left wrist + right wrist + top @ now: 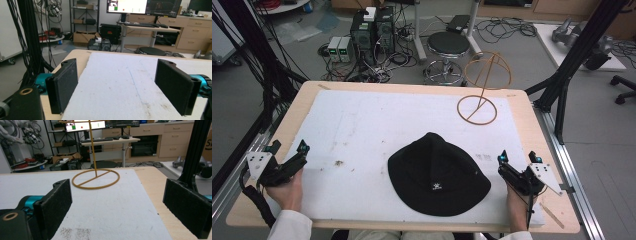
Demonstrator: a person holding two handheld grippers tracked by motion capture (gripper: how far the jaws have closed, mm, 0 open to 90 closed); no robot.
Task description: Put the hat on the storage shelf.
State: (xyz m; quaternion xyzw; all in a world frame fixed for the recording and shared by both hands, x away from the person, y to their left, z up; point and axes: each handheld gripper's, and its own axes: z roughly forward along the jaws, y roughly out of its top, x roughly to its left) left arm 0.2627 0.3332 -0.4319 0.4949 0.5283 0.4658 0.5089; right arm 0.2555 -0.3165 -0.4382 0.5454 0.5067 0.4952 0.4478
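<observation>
Progress: nothing started, judging by layout; black hat (438,175) untouched on the white mat (362,125), wire hat stand (482,87) bare at far right of the bench (532,130)
Likely job: hat onto stand, as a guess from what sits nearest the grippers
Left: whole pick, lift, carry and drape over the stand's top loop
Left gripper (288,149): parked at near-left edge of mat, well apart from hat; fingers (63,83) spread wide, nothing between them
Right gripper (517,157): just beside hat's right brim, not touching; fingers (53,206) spread wide, empty, pointed toward stand base (95,179)
Hat position: near-centre of mat, slightly right, between both grippers, closer to the right one
Hat look: soft black bucket-style, crown up and slightly peaked, brim flat on mat all round, small white logo (436,188) on near side
Handling guess: floppy fabric, likely to sag on a one-sided pinch; brim grip from both sides probably safer
Stand: thin tan wire, ring base flat on mat, upright stem, round loop on top
</observation>
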